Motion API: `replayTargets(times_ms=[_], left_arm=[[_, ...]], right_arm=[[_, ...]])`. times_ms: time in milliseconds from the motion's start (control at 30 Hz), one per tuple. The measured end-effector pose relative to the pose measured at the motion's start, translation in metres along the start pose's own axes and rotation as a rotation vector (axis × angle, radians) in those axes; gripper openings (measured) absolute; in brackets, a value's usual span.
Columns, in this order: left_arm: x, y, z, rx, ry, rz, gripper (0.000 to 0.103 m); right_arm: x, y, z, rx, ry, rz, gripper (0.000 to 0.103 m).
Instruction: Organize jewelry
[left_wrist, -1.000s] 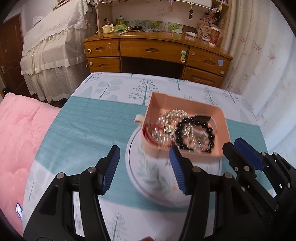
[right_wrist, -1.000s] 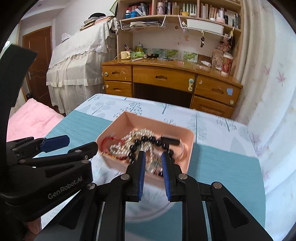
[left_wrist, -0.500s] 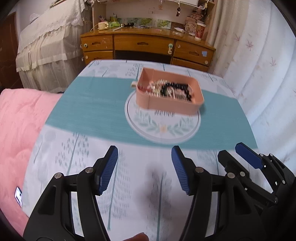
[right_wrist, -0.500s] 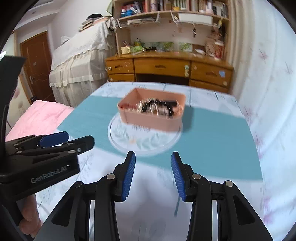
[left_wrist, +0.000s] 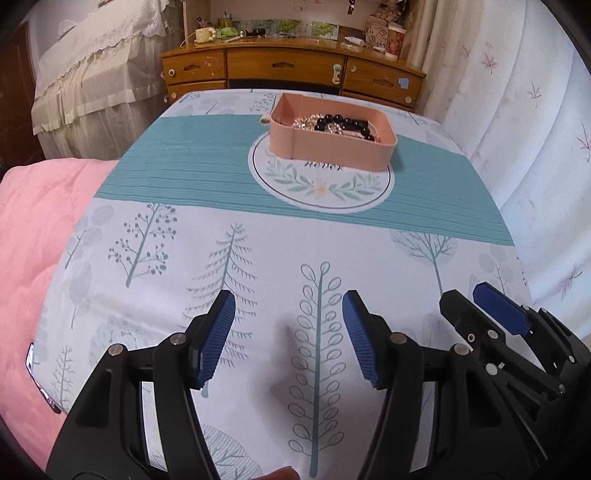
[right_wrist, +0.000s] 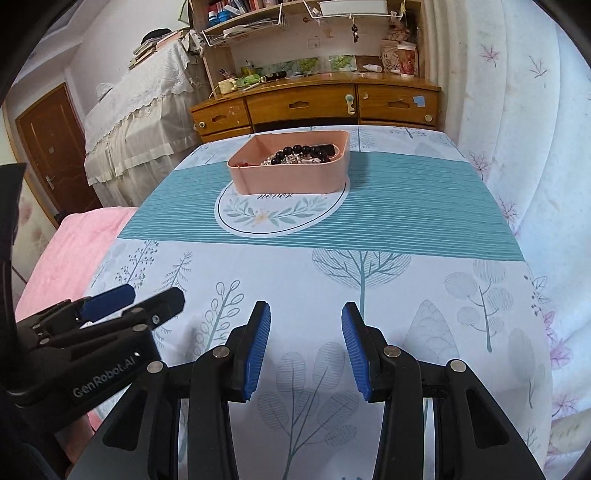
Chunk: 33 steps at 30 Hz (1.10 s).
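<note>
Tree-print tablecloth (left_wrist: 155, 236) covers the table; pink tray (left_wrist: 332, 142) holding black bead bracelet (left_wrist: 347, 122) and silver jewelry (right_wrist: 286, 159) sits on its round emblem (right_wrist: 280, 216), far side. Left gripper (left_wrist: 288, 332) and right gripper (right_wrist: 306, 347) hover at the near edge, well apart from the tray, jaws wide, empty. Wooden desk (right_wrist: 317, 107) stands behind, pink blanket (left_wrist: 33, 229) on the left. Path between is unobstructed. Versus 1 s ago, both grippers have pulled back from the tray and the right one has opened.
</note>
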<state>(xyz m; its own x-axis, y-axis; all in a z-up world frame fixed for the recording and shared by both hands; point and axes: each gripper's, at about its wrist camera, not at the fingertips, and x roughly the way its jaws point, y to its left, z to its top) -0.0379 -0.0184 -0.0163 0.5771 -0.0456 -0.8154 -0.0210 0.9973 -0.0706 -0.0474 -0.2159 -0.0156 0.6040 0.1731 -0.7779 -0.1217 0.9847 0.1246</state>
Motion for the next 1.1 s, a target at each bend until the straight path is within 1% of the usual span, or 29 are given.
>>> replayTargets(times_ms=[33, 400, 1100], left_arm=[[0.0, -0.001, -0.001, 0.001, 0.003, -0.001, 0.058], [0.003, -0.002, 0.0, -0.001, 0.01, 0.0, 0.058], [0.008, -0.004, -0.003, 0.006, 0.021, -0.004, 0.058]], right_arm=[[-0.003, 0.0, -0.004, 0.0, -0.006, -0.002, 0.041], [-0.011, 0.002, 0.006, -0.003, -0.034, -0.009, 0.041], [-0.011, 0.002, 0.009, 0.001, -0.042, -0.006, 0.041]])
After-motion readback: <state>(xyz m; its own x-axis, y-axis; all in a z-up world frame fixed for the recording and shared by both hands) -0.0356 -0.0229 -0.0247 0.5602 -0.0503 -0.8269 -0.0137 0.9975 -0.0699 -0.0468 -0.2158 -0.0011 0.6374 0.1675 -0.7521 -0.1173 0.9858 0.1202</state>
